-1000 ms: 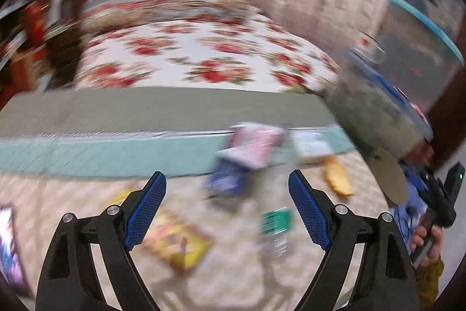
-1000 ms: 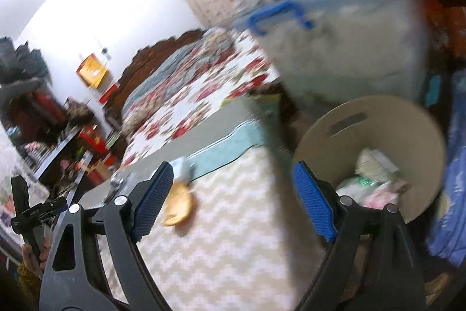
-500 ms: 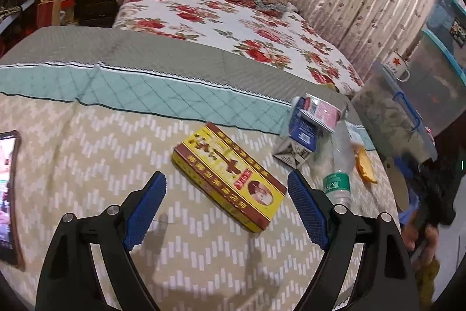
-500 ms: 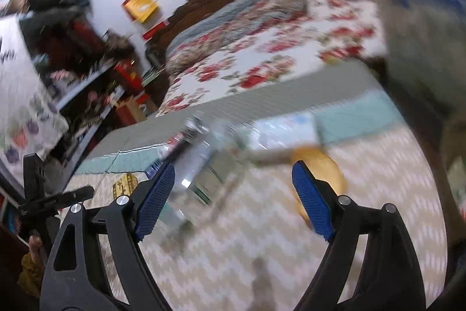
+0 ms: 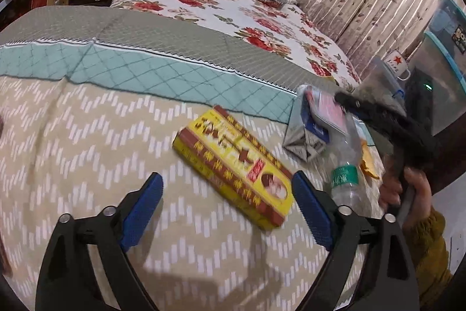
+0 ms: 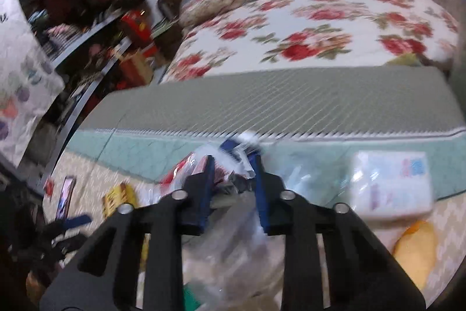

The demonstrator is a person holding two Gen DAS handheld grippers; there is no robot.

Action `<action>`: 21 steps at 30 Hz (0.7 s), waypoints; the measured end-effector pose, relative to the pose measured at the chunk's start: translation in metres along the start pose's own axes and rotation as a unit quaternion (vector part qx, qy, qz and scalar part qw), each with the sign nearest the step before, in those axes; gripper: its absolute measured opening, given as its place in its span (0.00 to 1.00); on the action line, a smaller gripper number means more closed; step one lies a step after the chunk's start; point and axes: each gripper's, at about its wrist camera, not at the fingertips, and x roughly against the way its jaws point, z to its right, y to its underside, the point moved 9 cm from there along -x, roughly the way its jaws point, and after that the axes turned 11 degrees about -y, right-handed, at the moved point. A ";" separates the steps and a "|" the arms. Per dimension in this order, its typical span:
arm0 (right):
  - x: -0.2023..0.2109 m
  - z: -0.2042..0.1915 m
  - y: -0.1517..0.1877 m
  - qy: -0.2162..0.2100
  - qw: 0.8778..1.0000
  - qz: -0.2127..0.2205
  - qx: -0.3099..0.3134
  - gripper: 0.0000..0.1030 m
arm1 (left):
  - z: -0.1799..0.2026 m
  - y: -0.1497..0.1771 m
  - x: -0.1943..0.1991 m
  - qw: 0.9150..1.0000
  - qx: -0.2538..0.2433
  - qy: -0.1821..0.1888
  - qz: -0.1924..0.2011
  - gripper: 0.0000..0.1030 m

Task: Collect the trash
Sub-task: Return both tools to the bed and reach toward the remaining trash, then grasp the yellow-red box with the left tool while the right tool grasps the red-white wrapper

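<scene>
On the chevron bed cover lies a yellow and brown box (image 5: pixel 233 165). Its near end sits between the pads of my left gripper (image 5: pixel 227 203), whose jaws are opening and touch nothing. To its right lie a clear plastic bottle (image 5: pixel 345 165) with a green label and a silver and blue snack bag (image 5: pixel 308 124). My right gripper (image 6: pixel 233 174) is closing narrowly, with the bottle (image 6: pixel 233 247) and crumpled foil between its pads. Blur hides which one the pads press. In the left wrist view a hand (image 5: pixel 407 188) holds that gripper (image 5: pixel 387 118).
A tissue pack (image 6: pixel 390 185) and a yellow-orange scrap (image 6: pixel 416 247) lie right of the bottle. A phone (image 6: pixel 65 197) rests at the cover's left. Stacked storage bins (image 5: pixel 437 63) with a mug (image 5: pixel 396 63) stand beside the bed. Cluttered shelves (image 6: pixel 87 19) line the left wall.
My right gripper swung left from the round bin to over the bottle, and its jaws went from wide to nearly shut. My left gripper dropped closer to the yellow box.
</scene>
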 end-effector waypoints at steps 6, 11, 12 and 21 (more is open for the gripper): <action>0.040 -0.047 0.037 -0.068 0.997 0.020 0.014 0.15 | 0.014 -0.017 -0.030 0.999 -0.012 -0.047 -0.010 0.86; 0.087 -0.066 0.086 -0.059 0.996 0.045 0.051 0.15 | 0.019 -0.021 -0.055 0.995 -0.025 -0.095 -0.022 0.89; 0.091 -0.065 0.093 -0.050 0.996 0.047 0.054 0.15 | 0.020 -0.021 -0.058 0.994 -0.029 -0.103 -0.022 0.89; 0.116 -0.005 0.145 0.032 0.997 0.065 -0.017 0.17 | 0.022 -0.006 -0.048 0.989 -0.089 -0.118 0.006 0.71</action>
